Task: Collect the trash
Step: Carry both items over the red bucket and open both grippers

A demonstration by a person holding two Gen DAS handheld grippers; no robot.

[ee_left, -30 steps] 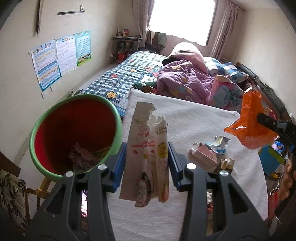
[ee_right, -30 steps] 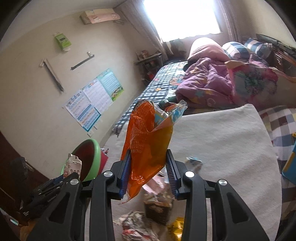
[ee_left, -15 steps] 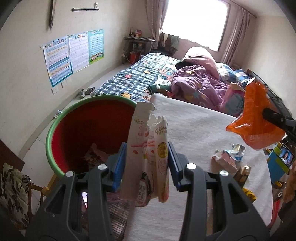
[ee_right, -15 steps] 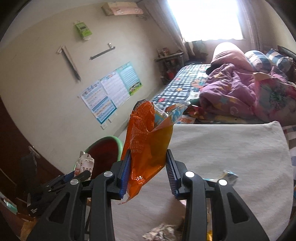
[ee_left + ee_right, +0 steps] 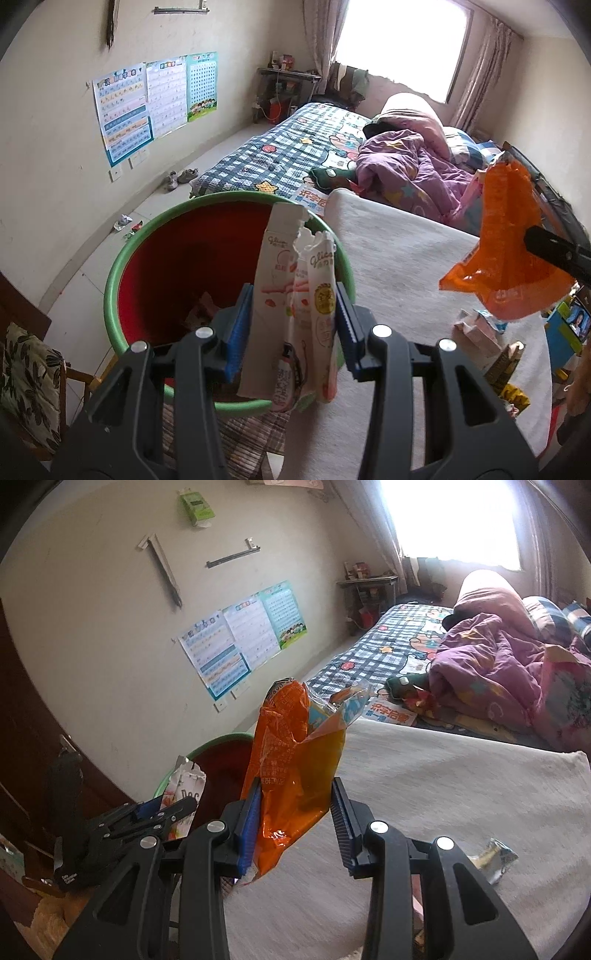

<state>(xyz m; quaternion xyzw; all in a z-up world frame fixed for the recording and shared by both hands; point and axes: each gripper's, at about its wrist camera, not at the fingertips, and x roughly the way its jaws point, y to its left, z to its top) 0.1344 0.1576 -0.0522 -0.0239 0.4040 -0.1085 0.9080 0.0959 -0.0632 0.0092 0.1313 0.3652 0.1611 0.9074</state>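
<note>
Left gripper (image 5: 293, 328): angled down above the red bin (image 5: 177, 266), clamping a torn white wrapper (image 5: 295, 295).
Right gripper (image 5: 293, 816): angled down, clamping an orange bag (image 5: 291, 768).

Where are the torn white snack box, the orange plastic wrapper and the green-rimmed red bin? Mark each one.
Torn white snack box (image 5: 291, 295): left wrist view, printed front panel.
Orange plastic wrapper (image 5: 295, 771): right wrist view, crinkled middle.
Green-rimmed red bin (image 5: 122, 269): left wrist view, left side of rim.
</note>
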